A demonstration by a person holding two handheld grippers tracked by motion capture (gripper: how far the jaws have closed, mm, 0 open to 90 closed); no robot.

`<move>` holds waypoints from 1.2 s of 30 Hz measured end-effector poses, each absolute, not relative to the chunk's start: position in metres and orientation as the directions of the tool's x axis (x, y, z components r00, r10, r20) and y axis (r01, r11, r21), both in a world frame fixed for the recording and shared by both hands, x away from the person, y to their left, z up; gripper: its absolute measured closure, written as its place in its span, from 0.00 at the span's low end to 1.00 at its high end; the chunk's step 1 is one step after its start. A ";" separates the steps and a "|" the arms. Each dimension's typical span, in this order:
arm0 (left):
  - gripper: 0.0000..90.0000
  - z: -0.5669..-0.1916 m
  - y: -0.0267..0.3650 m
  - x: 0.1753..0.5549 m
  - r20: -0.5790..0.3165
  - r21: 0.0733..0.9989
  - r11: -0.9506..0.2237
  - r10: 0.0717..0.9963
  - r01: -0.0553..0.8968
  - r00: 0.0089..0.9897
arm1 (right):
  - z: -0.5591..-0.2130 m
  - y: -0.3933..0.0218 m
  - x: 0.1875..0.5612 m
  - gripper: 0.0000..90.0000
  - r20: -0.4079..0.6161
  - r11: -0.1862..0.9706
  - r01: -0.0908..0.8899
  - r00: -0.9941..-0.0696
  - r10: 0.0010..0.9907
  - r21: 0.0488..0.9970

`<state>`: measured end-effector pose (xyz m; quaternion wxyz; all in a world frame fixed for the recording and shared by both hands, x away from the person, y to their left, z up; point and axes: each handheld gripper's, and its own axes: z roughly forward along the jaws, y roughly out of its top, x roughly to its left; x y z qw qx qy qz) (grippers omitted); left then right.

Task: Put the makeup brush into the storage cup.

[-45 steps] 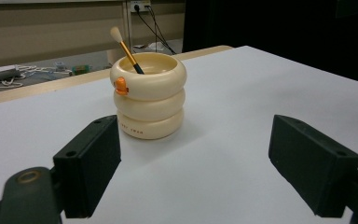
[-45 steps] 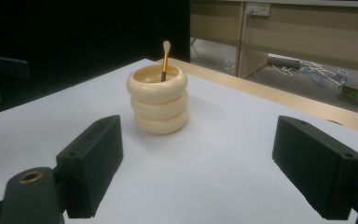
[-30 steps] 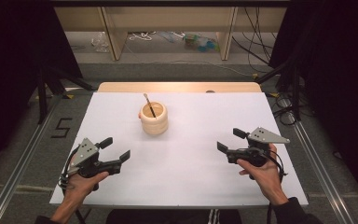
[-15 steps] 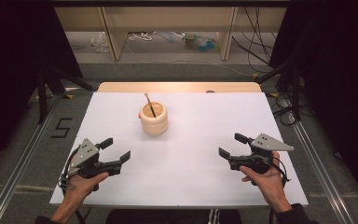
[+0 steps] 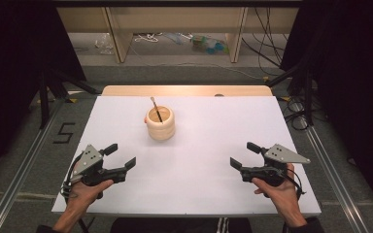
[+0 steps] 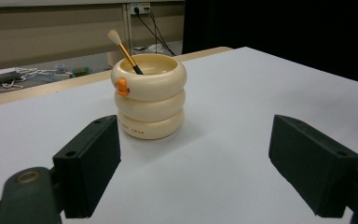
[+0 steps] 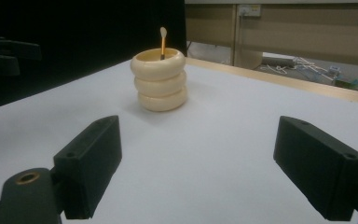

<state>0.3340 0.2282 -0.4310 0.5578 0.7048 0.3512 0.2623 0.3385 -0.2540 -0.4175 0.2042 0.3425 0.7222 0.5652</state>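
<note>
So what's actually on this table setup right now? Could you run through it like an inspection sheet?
Surface: white table top, wooden strip along its far edge.
Job's things: cream ringed holder, upright, with a brush leaning inside, bristles up.
Clutter: nothing seen on the table.
Grippers: left gripper and right gripper both open, holding nothing, near the front edge, apart from the holder.
Cables: loose cables on the floor beyond.
Surroundings: dark curtains, wooden shelf legs, floor rails.

High view overhead, far; gripper views low, near table; all share holder point(image 5: 161, 124).
</note>
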 end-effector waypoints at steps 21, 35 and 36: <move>0.18 -0.431 0.227 0.333 -0.014 0.972 -0.136 0.784 0.193 0.620 | -0.420 -0.254 0.325 0.18 0.065 0.152 0.247 -0.695 0.716 0.957; 0.18 -0.431 0.227 0.333 -0.021 0.972 -0.129 0.785 0.197 0.619 | -0.422 -0.254 0.327 0.18 0.069 0.163 0.261 -0.697 0.713 0.952; 0.18 -0.431 0.227 0.333 -0.020 0.972 -0.130 0.786 0.196 0.618 | -0.422 -0.254 0.327 0.18 0.057 0.153 0.241 -0.687 0.725 0.958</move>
